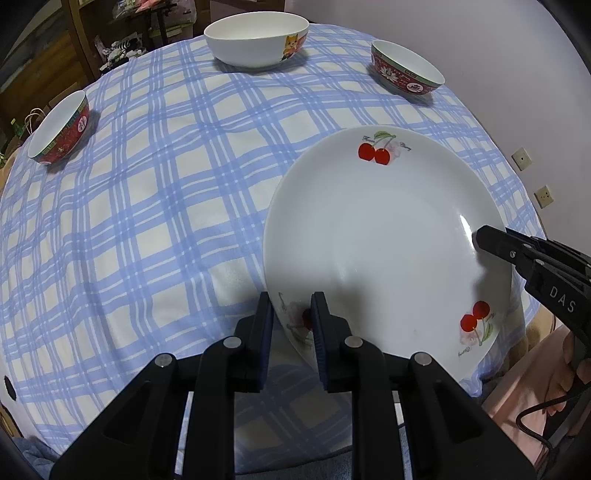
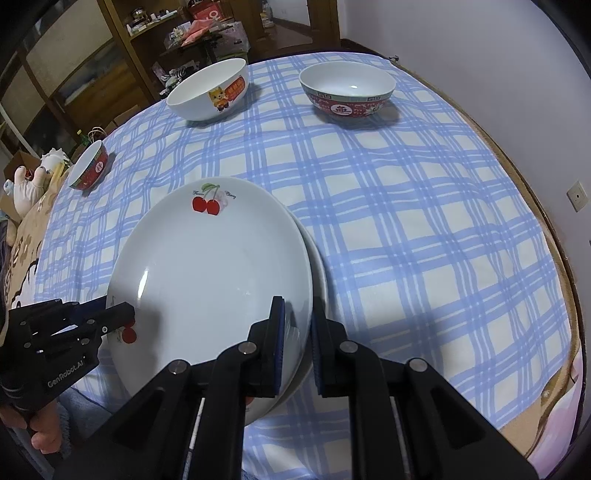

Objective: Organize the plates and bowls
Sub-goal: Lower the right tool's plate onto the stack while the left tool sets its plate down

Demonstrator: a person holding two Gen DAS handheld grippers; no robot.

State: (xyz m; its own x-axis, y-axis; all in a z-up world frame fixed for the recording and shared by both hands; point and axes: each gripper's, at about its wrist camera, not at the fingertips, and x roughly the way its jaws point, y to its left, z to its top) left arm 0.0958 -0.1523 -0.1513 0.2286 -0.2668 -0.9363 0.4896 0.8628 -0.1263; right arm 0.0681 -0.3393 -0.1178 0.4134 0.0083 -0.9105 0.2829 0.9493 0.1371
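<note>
Two hand-held grippers set a cherry-print plate (image 2: 207, 273) onto a second plate (image 2: 317, 266) whose rim shows beneath it, near the table's near edge. The left gripper (image 1: 292, 325) straddles the upper plate's near-left rim; its jaws are opening, the rim between them with a visible gap on the inner side. The right gripper (image 2: 298, 332) is narrow, its pads closed over the plates' right rim; whether they pinch one rim or both cannot be told. A white cartoon bowl (image 1: 256, 35) stands at the far edge, one red patterned bowl (image 1: 406, 70) at the far right corner, another (image 1: 59, 127) at the left edge, all well apart on the checked tablecloth (image 1: 166, 206). Judged step: stacking the plates, in release. The next move probably calls for freeing both rims without dragging the upper plate, then gathering the bowls.
</note>
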